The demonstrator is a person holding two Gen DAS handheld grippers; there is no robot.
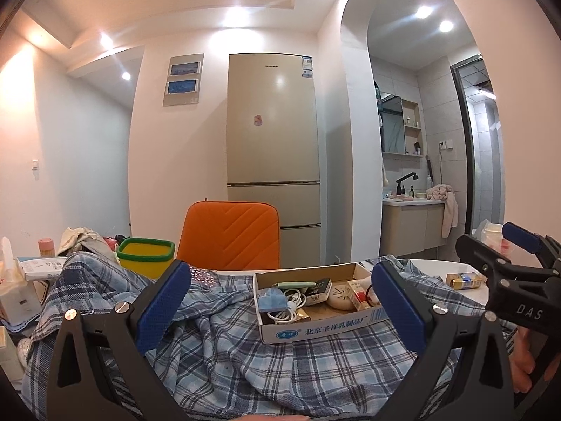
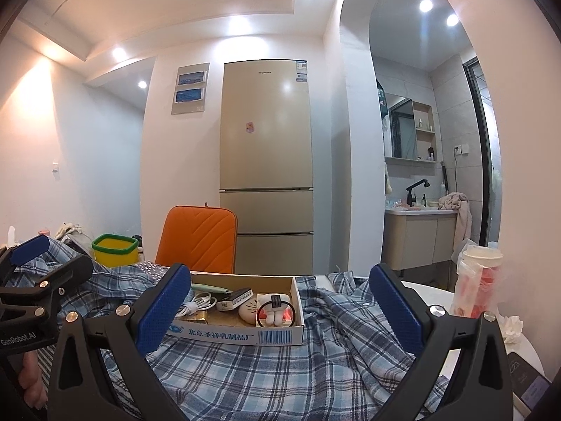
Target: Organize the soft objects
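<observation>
The plaid shirt [image 1: 224,354] lies rumpled over the bench, a box [image 1: 315,319] weighing it down; both hand-held grippers, left [image 1: 280,312] and right [image 2: 277,312], hover agape above it, likely lining up a grasp.

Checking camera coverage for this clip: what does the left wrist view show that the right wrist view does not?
Only the left wrist view shows the tissue pack at far left and a small gold box on the white table. Only the right wrist view shows a phone and a wrapped cup. Both show the plaid shirt, cardboard box, orange chair, fridge, and open hand-held grippers.
</observation>
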